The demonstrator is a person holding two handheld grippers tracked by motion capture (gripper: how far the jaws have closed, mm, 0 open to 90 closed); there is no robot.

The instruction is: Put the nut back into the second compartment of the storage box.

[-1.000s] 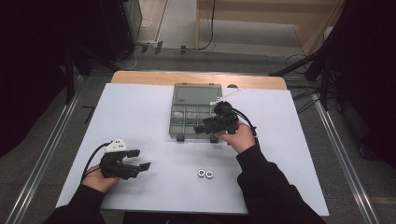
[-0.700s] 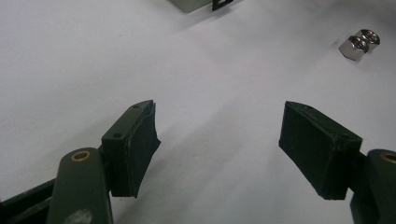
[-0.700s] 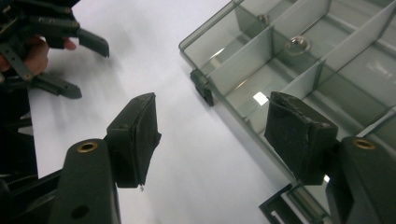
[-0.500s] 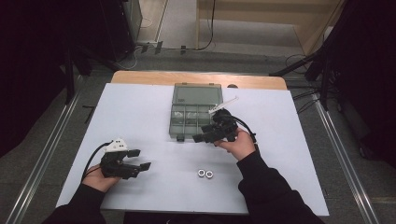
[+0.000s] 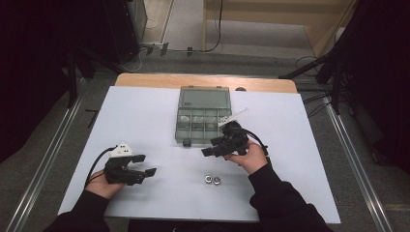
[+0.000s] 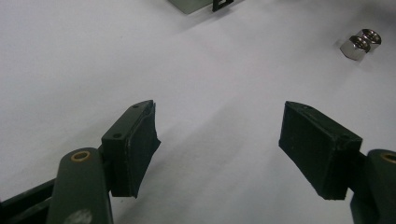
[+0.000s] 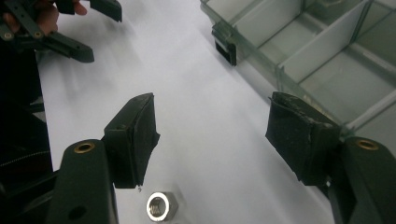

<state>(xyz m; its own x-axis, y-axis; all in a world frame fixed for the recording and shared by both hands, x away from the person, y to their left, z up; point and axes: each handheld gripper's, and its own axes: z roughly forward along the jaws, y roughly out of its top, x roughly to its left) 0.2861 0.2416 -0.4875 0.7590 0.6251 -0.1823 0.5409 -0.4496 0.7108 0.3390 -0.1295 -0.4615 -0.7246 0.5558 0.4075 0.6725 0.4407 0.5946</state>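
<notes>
two nuts [image 5: 211, 180] lie side by side, touching, on the white desk [image 5: 145, 121], near me and a little right of the middle. my right hand-held gripper [image 5: 212, 151] hangs just beyond them, on the far side, its jaws pointing left across the desk and spread apart with nothing between them. in the right gripper view one nut [image 7: 161, 205] sits just below the gap, closer to one pad, so i judge the coming move is a short dip toward me and down. the pair's long axis runs left to right, so i would take one nut at a time from its free side. my left hand-held gripper [image 5: 142, 166] rests well off to the left, jaws also apart and empty, so the right one is clearly nearer. behind sits one open box [image 5: 203, 116] with dividers, beside my right hand.
</notes>
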